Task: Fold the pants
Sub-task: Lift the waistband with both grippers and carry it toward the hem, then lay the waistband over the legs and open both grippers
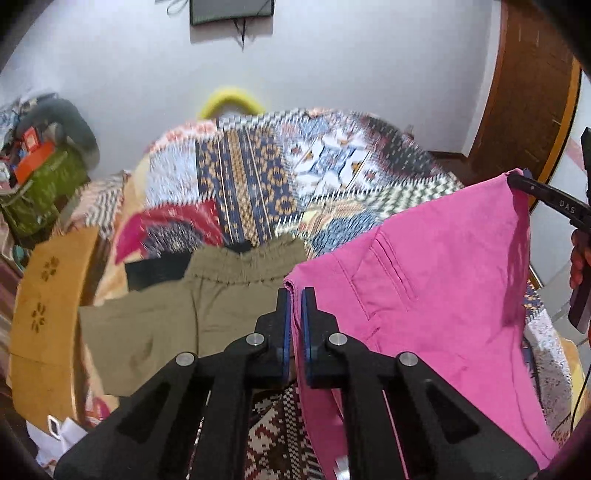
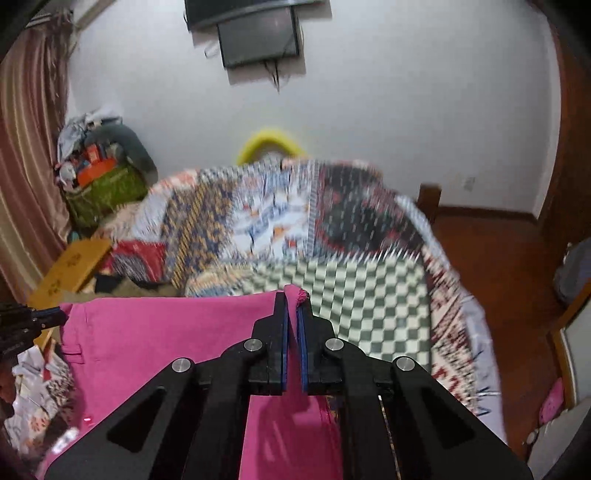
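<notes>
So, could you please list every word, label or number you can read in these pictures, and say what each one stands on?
"DAS": on the black arm of the right gripper, seen from the left wrist, where it pinches the pink pants.
Print on the orange box in the green bag: too blurred to read.
Nothing else legible.

The patterned bedspread (image 1: 280,173) is smeared by motion blur. The pink pants (image 1: 424,295) run past the bottom edge, their legs unseen. The wall screen (image 1: 232,11) is cut off at the top.
</notes>
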Motion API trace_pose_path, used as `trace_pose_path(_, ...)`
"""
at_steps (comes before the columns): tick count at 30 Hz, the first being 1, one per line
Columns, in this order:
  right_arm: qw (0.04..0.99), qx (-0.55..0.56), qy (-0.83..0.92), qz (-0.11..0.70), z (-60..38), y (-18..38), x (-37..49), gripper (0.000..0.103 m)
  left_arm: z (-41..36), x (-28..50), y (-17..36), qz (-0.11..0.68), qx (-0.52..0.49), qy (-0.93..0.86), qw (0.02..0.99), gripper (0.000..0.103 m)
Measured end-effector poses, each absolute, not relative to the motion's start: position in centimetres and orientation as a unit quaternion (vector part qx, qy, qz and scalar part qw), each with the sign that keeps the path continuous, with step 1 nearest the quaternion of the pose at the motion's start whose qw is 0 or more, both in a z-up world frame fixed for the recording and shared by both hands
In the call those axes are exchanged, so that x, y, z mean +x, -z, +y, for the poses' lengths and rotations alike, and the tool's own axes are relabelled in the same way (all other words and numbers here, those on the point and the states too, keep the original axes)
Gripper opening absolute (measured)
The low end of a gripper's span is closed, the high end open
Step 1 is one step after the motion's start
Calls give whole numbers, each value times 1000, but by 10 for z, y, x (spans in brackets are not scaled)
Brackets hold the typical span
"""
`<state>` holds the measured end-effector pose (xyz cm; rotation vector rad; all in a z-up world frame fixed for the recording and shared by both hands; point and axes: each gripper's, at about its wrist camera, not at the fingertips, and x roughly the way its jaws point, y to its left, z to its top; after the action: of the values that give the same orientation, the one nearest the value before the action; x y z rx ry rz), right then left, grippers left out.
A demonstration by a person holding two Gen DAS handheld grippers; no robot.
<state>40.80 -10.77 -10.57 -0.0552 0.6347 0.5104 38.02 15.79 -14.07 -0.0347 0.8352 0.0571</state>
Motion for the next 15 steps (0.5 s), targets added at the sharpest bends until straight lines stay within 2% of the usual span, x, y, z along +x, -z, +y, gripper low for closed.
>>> trace_pose_path(6,924,-26,-258,282,-123,70,360,4,138,341,116,395,5,-20,918,3)
trace_pose_path(15,918,-33,-260,297,-148,74,285,4,112,270,122,393,14,3,919,3)
